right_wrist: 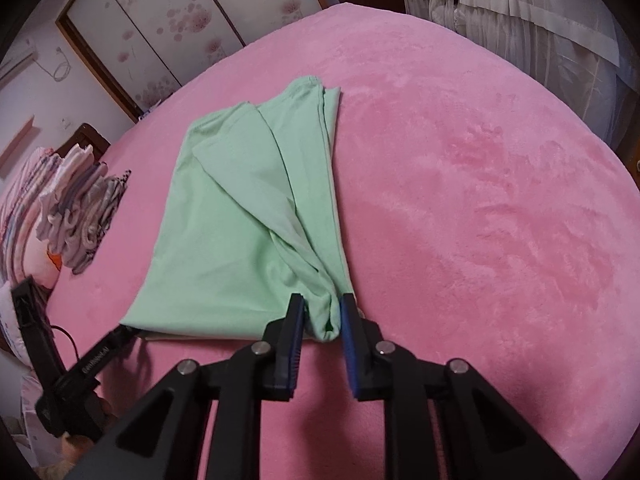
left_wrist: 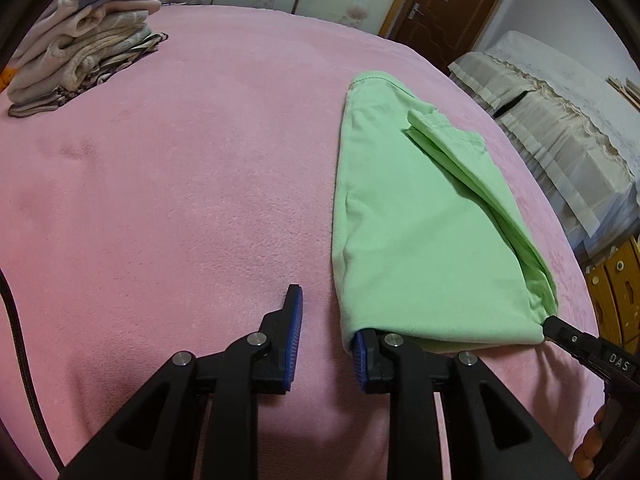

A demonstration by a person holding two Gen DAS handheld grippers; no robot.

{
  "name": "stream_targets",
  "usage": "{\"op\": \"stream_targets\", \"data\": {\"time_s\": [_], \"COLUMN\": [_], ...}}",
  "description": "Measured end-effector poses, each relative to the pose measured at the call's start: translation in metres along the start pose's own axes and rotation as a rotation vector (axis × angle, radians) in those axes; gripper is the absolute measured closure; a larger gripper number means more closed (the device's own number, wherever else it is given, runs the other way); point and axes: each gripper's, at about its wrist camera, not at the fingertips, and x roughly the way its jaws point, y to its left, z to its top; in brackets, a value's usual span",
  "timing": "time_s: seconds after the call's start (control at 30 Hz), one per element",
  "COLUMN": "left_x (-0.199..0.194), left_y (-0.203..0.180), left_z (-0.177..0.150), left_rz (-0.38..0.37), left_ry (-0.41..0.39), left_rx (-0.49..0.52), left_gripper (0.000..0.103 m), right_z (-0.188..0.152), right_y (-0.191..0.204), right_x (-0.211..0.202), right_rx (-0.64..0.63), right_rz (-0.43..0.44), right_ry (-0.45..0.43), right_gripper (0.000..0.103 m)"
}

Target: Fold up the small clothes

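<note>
Green garment [right_wrist: 248, 216] lies partly folded on the pink blanket [right_wrist: 480, 184], long edges doubled toward its right side. We note the right gripper [right_wrist: 322, 316] pinching the bunched near corner between its blue pads. The left gripper [left_wrist: 326, 320] stands apart at the other near corner: its right finger is tucked under the cloth edge, nothing clamped between the pads (gap plainly visible). A stack of folded clothes [left_wrist: 80, 44] sits at the far left.
</note>
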Motion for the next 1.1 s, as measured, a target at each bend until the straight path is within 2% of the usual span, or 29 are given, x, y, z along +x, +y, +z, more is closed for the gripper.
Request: {"op": "stream_targets", "data": {"time_s": [0.23,0.37,0.47,0.57,0.73,0.83,0.93,0.97,1.1], "left_x": [-0.015,-0.036,-0.048,-0.053,-0.019,0.016,0.046,0.057,0.084], "left_y": [0.005,0.009,0.011,0.007,-0.023,-0.048,-0.06,-0.062,-0.053], "left_z": [-0.004,0.0,0.012,0.037,0.082,0.103,0.113,0.116,0.133], "left_rz": [-0.009,0.056,0.125,0.116,0.071,0.002,-0.033,-0.032,-0.039], "left_ry": [0.05,0.076,0.059,0.032,0.009,0.044,0.086,0.101,0.124], "left_rx": [0.071,0.082,0.094,0.088,0.185,0.282,0.35,0.363,0.322], "left_gripper": [0.071,0.061,0.058,0.054,0.05,0.05,0.05,0.05,0.05], "right_z": [0.0,0.008,0.022,0.041,0.074,0.091,0.098,0.101,0.105], "right_y": [-0.002,0.001,0.011,0.026,0.072,0.106,0.125,0.128,0.136], "right_x": [-0.016,-0.035,-0.049,-0.052,-0.021,0.013,0.048,0.058,0.088], "right_rx": [-0.043,-0.078,-0.112,-0.154,-0.308,-0.45,-0.572,-0.591,-0.652], "right_rz": [-0.082,-0.105,-0.092,-0.058,-0.031,-0.013,-0.055,-0.069,-0.104], "right_ry": [-0.017,-0.053,-0.095,-0.121,-0.118,-0.112,-0.092,-0.078,-0.028], "right_gripper": [0.084,0.084,0.084,0.084,0.079,0.078,0.069,0.066,0.065]}}
